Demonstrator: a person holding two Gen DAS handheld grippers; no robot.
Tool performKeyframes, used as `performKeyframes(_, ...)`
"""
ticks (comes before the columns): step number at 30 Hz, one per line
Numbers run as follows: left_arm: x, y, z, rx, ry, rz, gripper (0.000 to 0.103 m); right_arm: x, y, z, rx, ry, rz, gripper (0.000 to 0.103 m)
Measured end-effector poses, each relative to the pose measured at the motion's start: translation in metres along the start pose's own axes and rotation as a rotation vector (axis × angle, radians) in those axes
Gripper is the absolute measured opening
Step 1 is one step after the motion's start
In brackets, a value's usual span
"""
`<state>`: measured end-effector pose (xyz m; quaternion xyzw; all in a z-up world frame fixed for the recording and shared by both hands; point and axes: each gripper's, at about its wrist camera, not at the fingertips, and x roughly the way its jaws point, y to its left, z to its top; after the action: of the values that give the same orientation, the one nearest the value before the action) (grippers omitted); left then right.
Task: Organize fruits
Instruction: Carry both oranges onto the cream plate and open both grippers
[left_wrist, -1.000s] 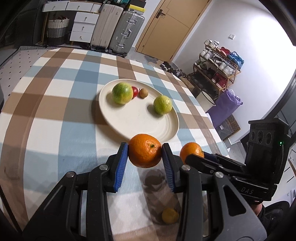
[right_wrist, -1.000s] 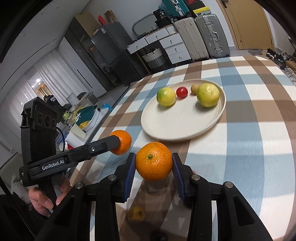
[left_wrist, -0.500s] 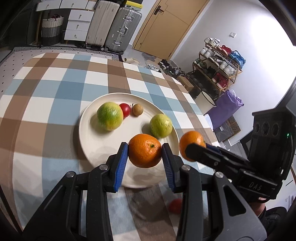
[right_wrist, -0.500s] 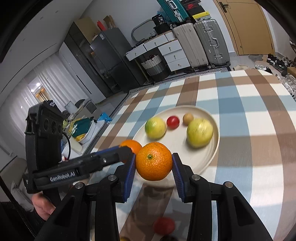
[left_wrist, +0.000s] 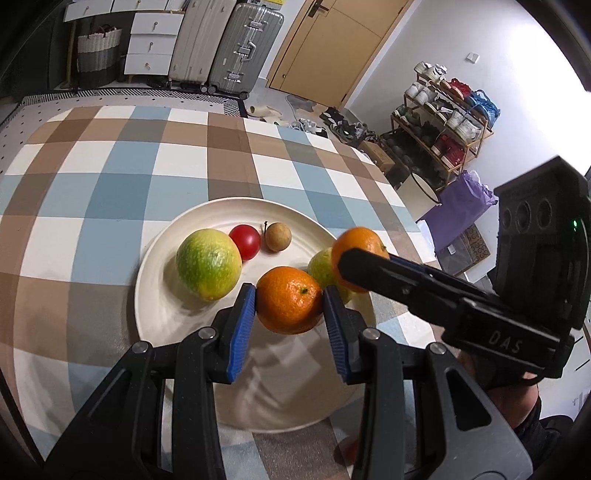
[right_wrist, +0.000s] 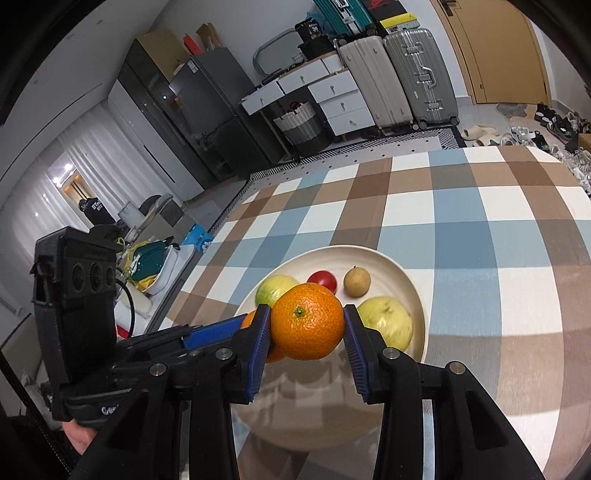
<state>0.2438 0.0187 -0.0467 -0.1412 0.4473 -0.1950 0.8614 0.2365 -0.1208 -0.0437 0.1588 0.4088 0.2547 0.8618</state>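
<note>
My left gripper (left_wrist: 289, 301) is shut on an orange (left_wrist: 288, 300) held over the near part of the white plate (left_wrist: 155, 266). My right gripper (right_wrist: 306, 321) is shut on a second orange (right_wrist: 307, 320) over the same plate (right_wrist: 402, 269); this orange also shows in the left wrist view (left_wrist: 356, 240). On the plate lie a large green-yellow citrus (left_wrist: 208, 264), a red tomato (left_wrist: 245, 240), a small brown fruit (left_wrist: 278, 237) and a second green citrus (right_wrist: 388, 322), partly hidden behind the grippers.
The plate sits on a checked tablecloth (left_wrist: 110, 177). A small red fruit (left_wrist: 351, 448) lies on the cloth by the plate's near edge. The table's right edge (left_wrist: 402, 206) drops to the floor. Suitcases (left_wrist: 236, 48) and a shoe rack (left_wrist: 443, 122) stand beyond.
Both grippers have moved forward with their oranges, from short of the plate to above it. The plate and its fruits now sit closer and lower in both views.
</note>
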Motion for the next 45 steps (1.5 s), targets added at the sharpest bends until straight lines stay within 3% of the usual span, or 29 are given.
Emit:
performKeyframes(22, 0.028, 0.005, 0.007, -0.029, 0.047, -0.017, 0.035, 0.02, -0.003, 0.009, -0.016, 0.01, -0.052, 0.041)
performKeyframes(28, 0.019, 0.005, 0.008, -0.023, 0.033, -0.011, 0.04, 0.008, 0.005, 0.011, -0.044, -0.039, -0.056, 0.047)
performKeyframes(45, -0.022, -0.015, -0.015, 0.048, -0.02, 0.044, 0.04, -0.044, 0.011, -0.009, -0.021, -0.145, -0.078, 0.047)
